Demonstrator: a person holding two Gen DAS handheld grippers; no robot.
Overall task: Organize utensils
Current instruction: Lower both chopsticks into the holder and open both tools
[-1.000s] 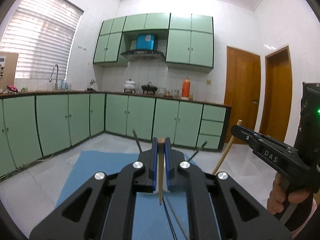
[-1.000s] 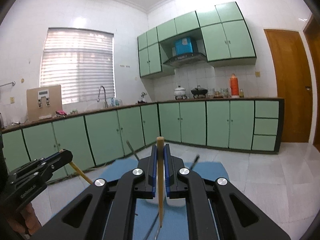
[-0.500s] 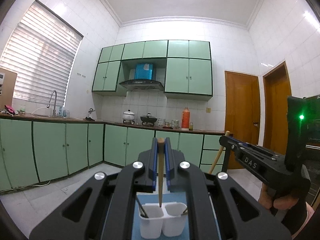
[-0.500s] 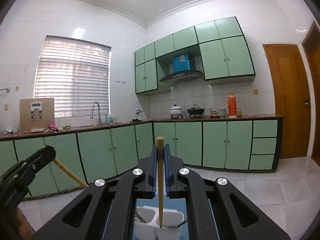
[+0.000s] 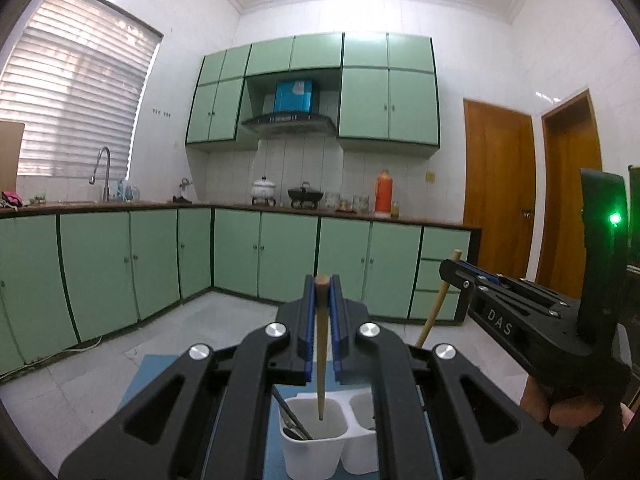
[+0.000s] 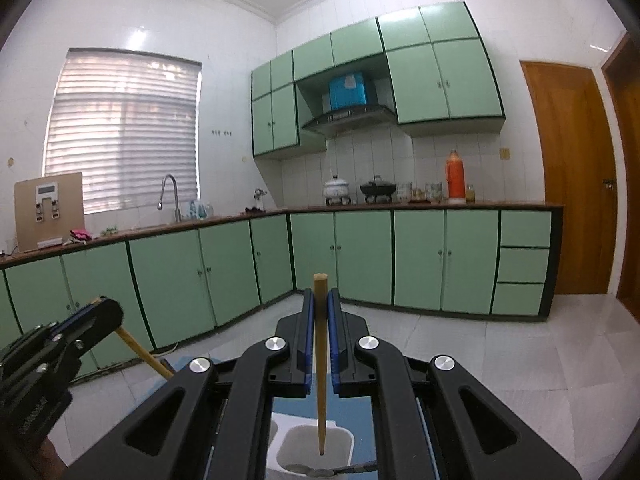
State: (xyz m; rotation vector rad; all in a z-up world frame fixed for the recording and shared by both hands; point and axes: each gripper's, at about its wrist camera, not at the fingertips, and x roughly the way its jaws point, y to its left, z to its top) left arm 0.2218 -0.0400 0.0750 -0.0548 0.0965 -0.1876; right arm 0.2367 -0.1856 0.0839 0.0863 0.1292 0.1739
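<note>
Fingers of both grippers are clamped, each on one upright wooden chopstick. Left gripper (image 5: 321, 328) carries its chopstick (image 5: 321, 356) tip-down over the white holder's (image 5: 316, 446) left cup; right gripper (image 6: 319, 332) carries its chopstick (image 6: 320, 364) over the right cup. Recommendation: lower vertically, clear the metal utensil (image 5: 294, 424), release once the tip is inside.

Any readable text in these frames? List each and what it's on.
"DAS": white letters on the side of the right gripper, seen from the left wrist view.
Lettering on the side of the left gripper in the right wrist view: too blurred to read.
Markings on the blue box above the range hood: too small to read.
</note>
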